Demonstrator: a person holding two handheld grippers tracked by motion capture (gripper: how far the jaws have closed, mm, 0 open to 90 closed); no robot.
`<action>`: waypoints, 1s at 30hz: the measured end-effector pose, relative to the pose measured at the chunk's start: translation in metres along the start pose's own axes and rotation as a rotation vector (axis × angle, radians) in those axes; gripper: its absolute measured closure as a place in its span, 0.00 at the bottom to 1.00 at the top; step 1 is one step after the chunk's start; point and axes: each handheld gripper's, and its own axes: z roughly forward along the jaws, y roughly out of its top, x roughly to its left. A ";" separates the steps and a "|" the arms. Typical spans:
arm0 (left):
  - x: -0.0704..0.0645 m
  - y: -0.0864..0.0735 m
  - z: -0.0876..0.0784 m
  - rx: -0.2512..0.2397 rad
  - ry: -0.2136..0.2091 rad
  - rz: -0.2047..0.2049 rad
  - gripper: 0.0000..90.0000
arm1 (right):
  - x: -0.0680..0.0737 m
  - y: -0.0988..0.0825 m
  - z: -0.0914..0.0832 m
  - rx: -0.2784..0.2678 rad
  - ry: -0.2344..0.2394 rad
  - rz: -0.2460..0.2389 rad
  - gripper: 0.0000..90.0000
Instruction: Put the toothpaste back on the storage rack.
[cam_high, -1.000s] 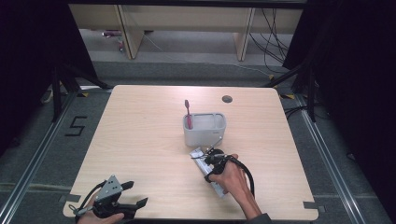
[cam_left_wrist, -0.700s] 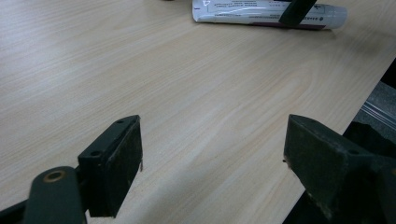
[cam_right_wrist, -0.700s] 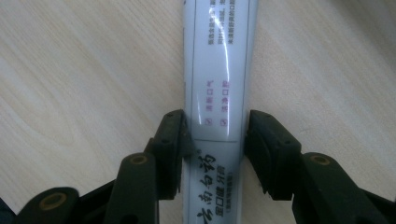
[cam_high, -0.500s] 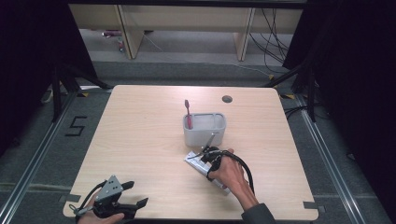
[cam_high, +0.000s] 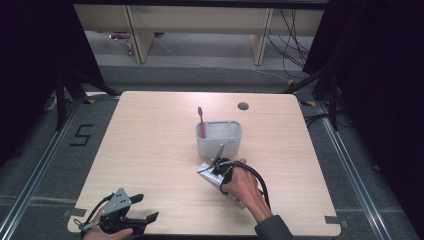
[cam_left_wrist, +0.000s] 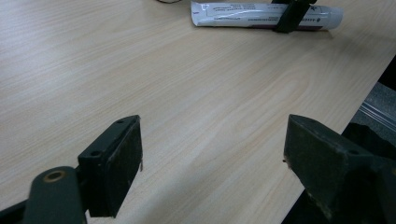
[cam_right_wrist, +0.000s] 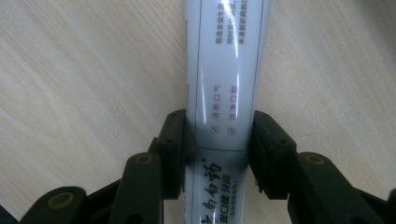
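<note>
From the high view we see the right tool (cam_high: 218, 170) on the toothpaste tube (cam_high: 210, 167), just in front of the grey holder (cam_high: 219, 138); the tube has turned a little since a second ago. In the left gripper view the left tool (cam_left_wrist: 212, 154) stands spread over the bare table (cam_left_wrist: 187, 93). In the right gripper view the jaws pinch the tube (a lift seems next).

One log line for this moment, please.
right tool: shut on tube, tube on table | left tool: open, idle | cup: holds toothbrush
</note>
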 end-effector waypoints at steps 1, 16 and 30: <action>0.000 0.000 0.000 0.003 -0.002 0.000 0.21 | 0.001 0.000 0.000 0.007 0.002 0.010 0.67; 0.000 0.000 0.000 0.000 -0.002 0.004 0.21 | -0.002 0.001 0.000 0.001 -0.001 -0.024 0.70; 0.000 0.000 0.000 0.001 -0.004 0.003 0.21 | -0.004 -0.004 -0.002 -0.025 0.015 -0.022 0.73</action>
